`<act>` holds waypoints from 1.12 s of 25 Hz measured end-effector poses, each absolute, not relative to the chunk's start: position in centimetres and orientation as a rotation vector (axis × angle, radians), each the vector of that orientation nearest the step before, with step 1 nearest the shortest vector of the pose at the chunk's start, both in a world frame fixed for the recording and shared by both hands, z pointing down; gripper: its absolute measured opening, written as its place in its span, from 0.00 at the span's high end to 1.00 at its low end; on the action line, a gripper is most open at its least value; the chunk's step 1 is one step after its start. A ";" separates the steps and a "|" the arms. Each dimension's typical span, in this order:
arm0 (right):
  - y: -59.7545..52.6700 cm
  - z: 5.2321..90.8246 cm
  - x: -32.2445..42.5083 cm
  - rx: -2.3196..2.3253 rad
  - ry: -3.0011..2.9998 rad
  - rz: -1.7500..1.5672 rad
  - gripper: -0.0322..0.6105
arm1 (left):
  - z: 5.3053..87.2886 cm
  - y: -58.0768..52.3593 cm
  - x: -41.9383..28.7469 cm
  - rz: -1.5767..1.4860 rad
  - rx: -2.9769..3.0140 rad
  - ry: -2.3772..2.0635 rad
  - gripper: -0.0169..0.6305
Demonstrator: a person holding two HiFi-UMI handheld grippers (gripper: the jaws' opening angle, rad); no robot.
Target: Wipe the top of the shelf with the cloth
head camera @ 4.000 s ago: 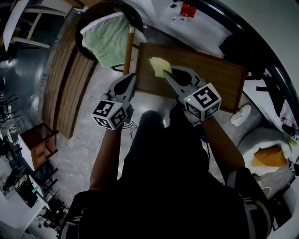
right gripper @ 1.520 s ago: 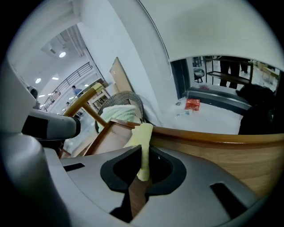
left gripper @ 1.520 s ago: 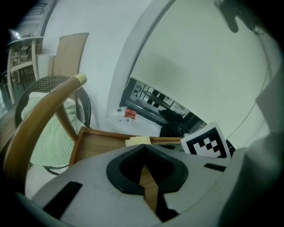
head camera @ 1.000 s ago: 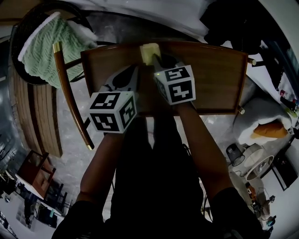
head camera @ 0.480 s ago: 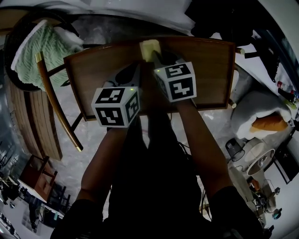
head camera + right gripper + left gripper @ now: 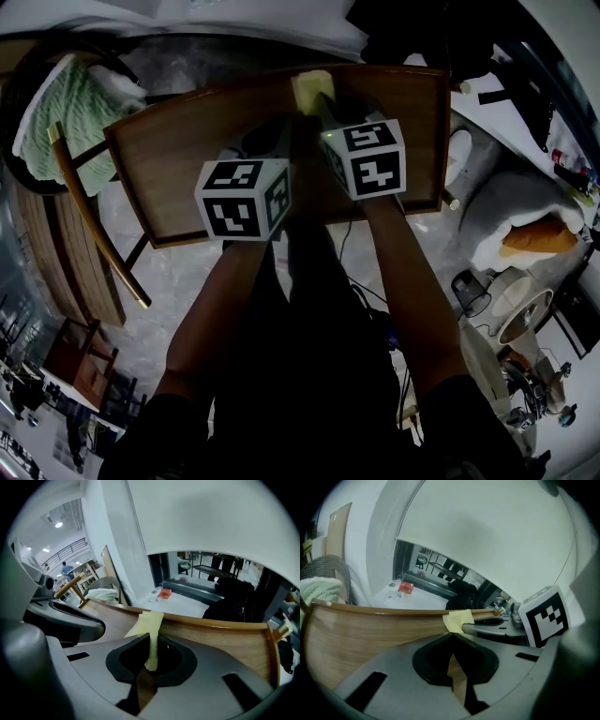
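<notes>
The shelf top (image 6: pixel 159 178) is a brown wooden board seen from above. A pale yellow cloth (image 6: pixel 312 89) lies at the middle of its far edge. My right gripper (image 6: pixel 324 111) is shut on the cloth, and in the right gripper view the cloth (image 6: pixel 150 627) hangs between the jaws and trails onto the wood (image 6: pixel 225 637). Beside it to the left, my left gripper (image 6: pixel 270 141) is shut and holds nothing, low over the board. In the left gripper view, the left gripper (image 6: pixel 451 638) points across the wood (image 6: pixel 356 634) at the cloth (image 6: pixel 458 619) and the right gripper (image 6: pixel 494 626).
A white wall rises just behind the shelf's far edge. A green towel (image 6: pixel 67 105) sits in a dark basket at the left, with a wooden pole (image 6: pixel 89 220) leaning beside the shelf. On the floor to the right are a white cushion (image 6: pixel 525 211) and a fan (image 6: pixel 514 314).
Since 4 s ago the right gripper has pushed the cloth from the board's left part to its far edge. In the last second both grippers hold nearly still; the head view has shifted.
</notes>
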State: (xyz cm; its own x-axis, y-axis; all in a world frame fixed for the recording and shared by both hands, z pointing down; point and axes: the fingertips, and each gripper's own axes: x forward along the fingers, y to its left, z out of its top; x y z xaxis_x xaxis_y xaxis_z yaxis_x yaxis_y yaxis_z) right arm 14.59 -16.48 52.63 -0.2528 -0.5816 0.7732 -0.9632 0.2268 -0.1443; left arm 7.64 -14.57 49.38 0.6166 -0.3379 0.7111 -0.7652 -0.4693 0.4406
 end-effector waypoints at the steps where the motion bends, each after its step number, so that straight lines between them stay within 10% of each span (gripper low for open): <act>1: -16.4 52.6 15.1 1.422 -1.921 0.843 0.88 | 49.3 -14.5 8.3 0.704 2.072 -0.857 0.96; 28: -14.4 51.5 30.6 1.727 -1.626 0.731 0.88 | 49.5 -11.7 15.9 0.774 2.186 -0.712 0.96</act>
